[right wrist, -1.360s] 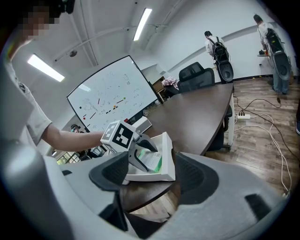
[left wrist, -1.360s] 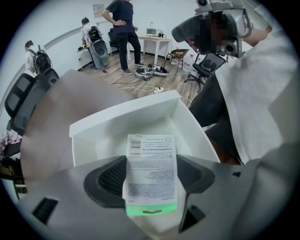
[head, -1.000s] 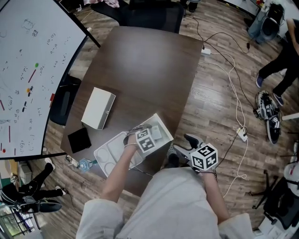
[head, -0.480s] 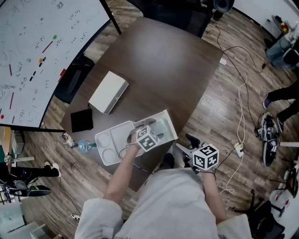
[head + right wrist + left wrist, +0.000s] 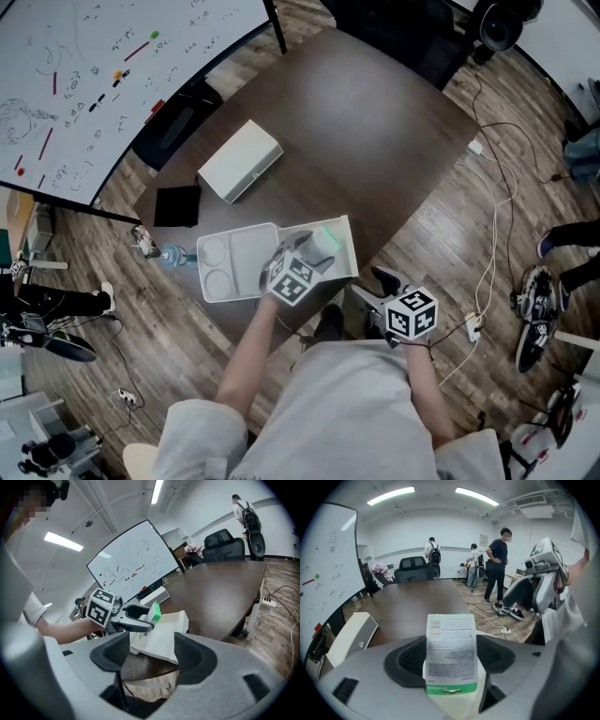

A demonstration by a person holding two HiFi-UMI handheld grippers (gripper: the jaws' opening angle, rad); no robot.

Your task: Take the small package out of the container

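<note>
— What does the head view give?
— The left gripper (image 5: 317, 247) is clenched on the small package (image 5: 325, 240), over the right end of the white container (image 5: 234, 258) on the table (image 5: 375, 141). The right gripper (image 5: 371, 287) hangs off the table's edge, beside the person's body.
— And the left gripper view?
— Only there the package's printed label and green strip show, upright between the jaws.
— The right gripper view?
— It alone shows the package raised over the container, with the left forearm reaching in from the left. Its own jaws stand released, wide apart, nothing between them
</note>
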